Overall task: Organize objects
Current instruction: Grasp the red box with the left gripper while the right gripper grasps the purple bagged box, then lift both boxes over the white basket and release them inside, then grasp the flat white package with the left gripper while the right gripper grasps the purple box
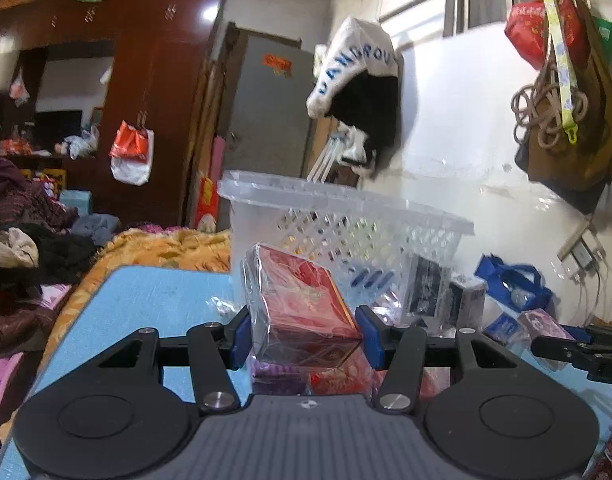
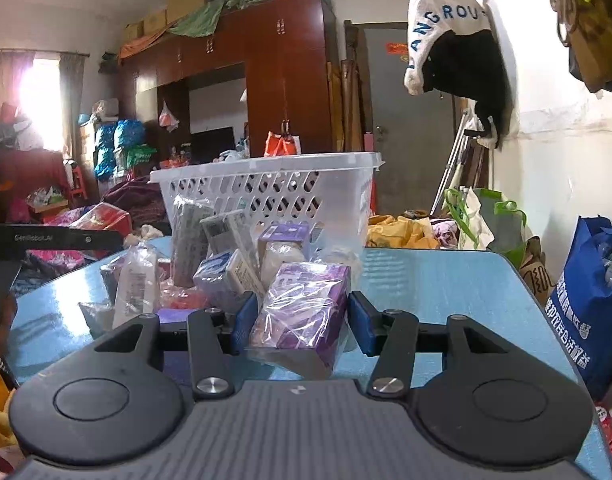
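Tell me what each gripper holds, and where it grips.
Left gripper: plastic-wrapped red box, by its two sides. Right gripper: plastic-wrapped purple box, likewise by its sides.

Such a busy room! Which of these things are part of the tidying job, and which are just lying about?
Part of the job:
red box
purple box
white basket
wrapped packets on the blue table

Just lying about:
wardrobe
blue bag
hanging cap

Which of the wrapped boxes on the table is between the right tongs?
The purple plastic-wrapped box, nearest the camera, sits between the right tongs. The other wrapped boxes stand behind it, toward the white basket.
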The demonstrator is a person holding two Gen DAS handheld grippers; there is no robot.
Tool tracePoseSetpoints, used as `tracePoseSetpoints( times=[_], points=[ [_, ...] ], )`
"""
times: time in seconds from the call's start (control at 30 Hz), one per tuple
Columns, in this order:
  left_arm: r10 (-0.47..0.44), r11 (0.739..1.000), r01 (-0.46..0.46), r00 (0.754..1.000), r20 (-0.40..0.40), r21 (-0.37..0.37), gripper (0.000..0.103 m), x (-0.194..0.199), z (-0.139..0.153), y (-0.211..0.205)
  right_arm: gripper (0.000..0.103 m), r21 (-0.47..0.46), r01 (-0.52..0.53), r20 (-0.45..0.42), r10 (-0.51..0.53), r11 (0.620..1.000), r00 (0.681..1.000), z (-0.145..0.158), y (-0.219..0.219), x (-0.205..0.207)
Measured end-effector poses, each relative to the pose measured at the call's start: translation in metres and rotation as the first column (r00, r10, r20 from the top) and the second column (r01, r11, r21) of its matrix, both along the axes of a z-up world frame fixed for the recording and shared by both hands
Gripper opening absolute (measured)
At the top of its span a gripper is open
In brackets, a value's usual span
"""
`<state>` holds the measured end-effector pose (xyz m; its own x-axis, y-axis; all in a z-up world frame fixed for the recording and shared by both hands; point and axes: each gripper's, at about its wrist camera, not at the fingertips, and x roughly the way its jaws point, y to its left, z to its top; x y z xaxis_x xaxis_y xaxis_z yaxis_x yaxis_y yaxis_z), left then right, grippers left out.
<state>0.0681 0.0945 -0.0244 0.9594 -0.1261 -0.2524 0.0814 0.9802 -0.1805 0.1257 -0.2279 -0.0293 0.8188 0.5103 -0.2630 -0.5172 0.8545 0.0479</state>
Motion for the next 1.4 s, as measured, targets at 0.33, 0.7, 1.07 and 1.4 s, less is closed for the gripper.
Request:
tracePoseSetpoints(
  times=[0.33, 0.7, 1.07, 1.4],
  points=[
    [-0.045, 0.999, 0.045, 0.997, 0.055, 0.002, 0.057, 0.031, 0.068, -0.002, 0.053, 0.058, -0.056, 0.074, 0.051, 0.997, 0.996, 0.073, 0.025, 0.053],
    [-0.037, 0.999, 0.037, 0.993, -0.114, 0.003, 0.057, 0.148, 0.105, -0.012, 0.053, -0.091, -0.006, 0.031, 0.009, 0.996, 0.999, 0.095, 0.090, 0.149],
    [0.002, 1.000, -0.005, 0.993, -0.120, -0.023, 0.095, 0.147, 0.085, 0.001, 0.103, -0.006, 0.004, 0.006, -0.004, 1.000, 1.000, 0.081, 0.067, 0.119],
    [-0.121, 0.989, 0.114, 0.990, -0.077, -0.089, 0.095, -0.007, 0.005, -0.005, 0.102, 0.172, -0.111, -0.124, 0.134, 0.979, 0.983, -0.001, -0.011, 0.005]
  ],
)
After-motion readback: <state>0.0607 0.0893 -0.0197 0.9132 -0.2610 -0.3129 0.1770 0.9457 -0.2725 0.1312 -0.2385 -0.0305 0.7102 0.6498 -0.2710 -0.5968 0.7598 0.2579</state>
